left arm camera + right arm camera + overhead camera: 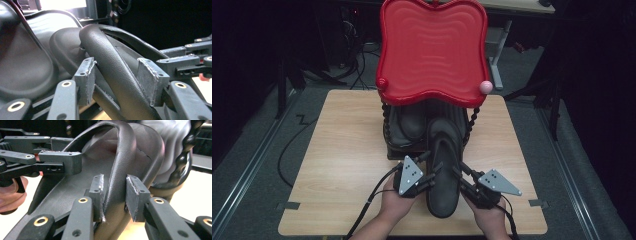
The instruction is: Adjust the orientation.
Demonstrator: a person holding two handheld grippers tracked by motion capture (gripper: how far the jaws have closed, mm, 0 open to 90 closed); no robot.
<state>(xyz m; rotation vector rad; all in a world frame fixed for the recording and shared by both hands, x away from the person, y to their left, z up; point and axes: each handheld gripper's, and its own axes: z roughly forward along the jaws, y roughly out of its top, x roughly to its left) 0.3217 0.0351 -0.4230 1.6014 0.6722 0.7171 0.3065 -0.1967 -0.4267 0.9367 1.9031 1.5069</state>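
light wooden tabletop (342, 150), on it a black shoe rack with twisted posts (388, 131) under a glossy red wavy plastic tray top (432, 50) with a pink ball knob (485, 86) at one corner. the dark grey leather-look flip-flop sandal (446, 170) lies half out of the rack's lower shelf, heel end toward the person's edge of the table, toe end tucked under the tray. long axis runs near straight from the person to the rack, toe pointing away, sole roughly level, upper side up. a second dark sandal (411, 122) sits beside it deeper in the rack.

left gripper (428, 179) straddles the left strap (112, 65), one pad touching, the other a little off, so spread around it, not yet a firm pinch. right gripper (466, 181) has its jaws on the right strap (117, 177); left pad touches, right pad nearly does, looks like a pinch.

risks, as i judge: left grip loose, strap could slide out and the sandal swing or drop on one side. straps are soft and bend, so pulling may lift the strap more than the sole. toe end could catch on the rack's shelf or the neighbour sandal and drag it out. uneven pull from the two hands would twist the sandal off its line.
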